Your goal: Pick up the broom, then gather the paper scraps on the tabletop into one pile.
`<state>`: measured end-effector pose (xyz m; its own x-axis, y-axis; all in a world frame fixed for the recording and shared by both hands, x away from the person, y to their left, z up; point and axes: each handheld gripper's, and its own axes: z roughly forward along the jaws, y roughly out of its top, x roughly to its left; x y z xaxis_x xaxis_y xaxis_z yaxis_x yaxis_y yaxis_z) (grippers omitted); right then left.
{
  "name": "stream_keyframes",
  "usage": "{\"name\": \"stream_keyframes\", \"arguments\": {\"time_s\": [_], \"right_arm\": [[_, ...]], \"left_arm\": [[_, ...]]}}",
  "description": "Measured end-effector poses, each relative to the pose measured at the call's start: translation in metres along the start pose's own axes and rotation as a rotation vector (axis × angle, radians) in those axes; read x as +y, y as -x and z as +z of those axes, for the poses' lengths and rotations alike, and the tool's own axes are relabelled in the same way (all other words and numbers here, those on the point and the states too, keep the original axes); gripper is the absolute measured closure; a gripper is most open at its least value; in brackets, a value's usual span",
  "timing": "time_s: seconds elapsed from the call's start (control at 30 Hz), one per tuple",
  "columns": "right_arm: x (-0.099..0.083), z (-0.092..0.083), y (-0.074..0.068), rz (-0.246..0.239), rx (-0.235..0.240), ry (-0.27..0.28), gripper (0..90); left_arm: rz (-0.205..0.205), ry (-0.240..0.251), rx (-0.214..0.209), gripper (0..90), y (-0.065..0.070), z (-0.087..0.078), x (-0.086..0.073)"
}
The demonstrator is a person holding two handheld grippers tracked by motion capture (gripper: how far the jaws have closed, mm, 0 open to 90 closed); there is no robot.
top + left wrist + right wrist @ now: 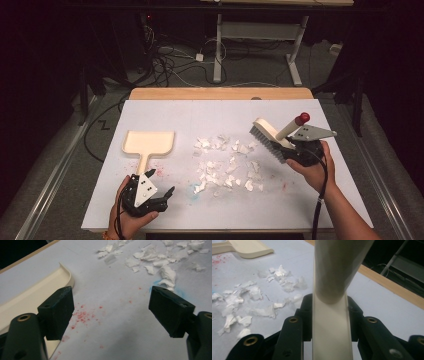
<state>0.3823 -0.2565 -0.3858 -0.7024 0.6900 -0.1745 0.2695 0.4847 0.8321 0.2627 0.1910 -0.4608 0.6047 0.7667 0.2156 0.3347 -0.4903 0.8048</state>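
The scattered paper scraps lie in a loose patch at the middle of the white surface, between the cream dustpan at centre left of the high view and the brush at centre right. The brush is tilted, its dark bristles pointing down and left toward the scraps, its cream handle rising to a red tip at the upper right. The right gripper holds it — in the right gripper view the jaws are pressed onto the cream handle, which runs up the middle of the frame and blurs into a thick rounded end near the top, something the high view shows only from afar. That same view puts the scraps at the left of the frame and the dustpan's front edge at the upper left, with the surface's wooden border running down the right. The left gripper sits at the lower left of the high view, just below the dustpan's handle, in a hand that enters from the bottom edge. Its own view shows the jaws spread wide with nothing between them, hanging over bare surface speckled with red marks — faint pink in the high view, sharp flecks here. The dustpan's curved rim lies at the left of that frame beside the left jaw, a blue smudge shows by the right jaw, and the scraps spread across the upper right.
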Motion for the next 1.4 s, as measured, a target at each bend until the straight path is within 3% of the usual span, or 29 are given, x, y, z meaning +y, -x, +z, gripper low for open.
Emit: {"name": "stream_keyframes", "arguments": {"time_s": [0.17,0.2,0.27,0.3,0.4,0.6,0.73,0.87,1.07,1.13,1.37,1.4], "right_arm": [[0.010,0.023,0.010,-0.058,-0.008,-0.031,67.9],[0.017,0.038,0.018,-0.073,0.018,-0.047,67.9],[0.020,0.043,0.020,-0.073,0.024,-0.050,67.9],[0.029,0.060,0.023,-0.103,0.021,-0.069,67.9],[0.041,0.081,0.021,-0.153,0.026,-0.095,67.9],[0.055,0.123,0.015,-0.238,0.062,-0.141,67.9],[0.054,0.143,0.012,-0.247,0.084,-0.160,67.9],[0.052,0.148,0.008,-0.242,0.109,-0.163,67.9],[0.046,0.148,-0.013,-0.299,0.183,-0.164,67.8],[0.042,0.141,-0.019,-0.330,0.199,-0.151,67.9],[0.028,0.115,-0.041,-0.375,0.281,-0.150,67.7],[0.026,0.109,-0.045,-0.406,0.300,-0.134,67.7]], "left_arm": [[0.034,-0.007,0.009,19.8,0.003,0.000,0.001],[0.029,-0.006,0.008,19.7,0.004,0.000,0.002],[0.030,-0.009,0.014,19.7,0.004,-0.001,0.001],[0.025,-0.008,0.013,19.7,0.004,-0.002,0.000],[-0.001,-0.021,0.007,19.7,0.003,-0.003,-0.003],[0.025,-0.025,0.013,19.7,0.003,-0.003,-0.004],[0.011,-0.038,0.003,19.7,0.005,-0.005,-0.007],[0.007,-0.042,0.004,19.7,0.005,-0.006,-0.008],[0.007,-0.038,-0.004,19.7,0.006,-0.007,-0.007],[0.035,-0.038,-0.008,19.7,0.007,-0.005,-0.006],[0.038,-0.039,-0.027,19.7,0.008,-0.003,-0.005],[0.036,-0.039,-0.034,19.7,0.009,-0.003,-0.005]]}}
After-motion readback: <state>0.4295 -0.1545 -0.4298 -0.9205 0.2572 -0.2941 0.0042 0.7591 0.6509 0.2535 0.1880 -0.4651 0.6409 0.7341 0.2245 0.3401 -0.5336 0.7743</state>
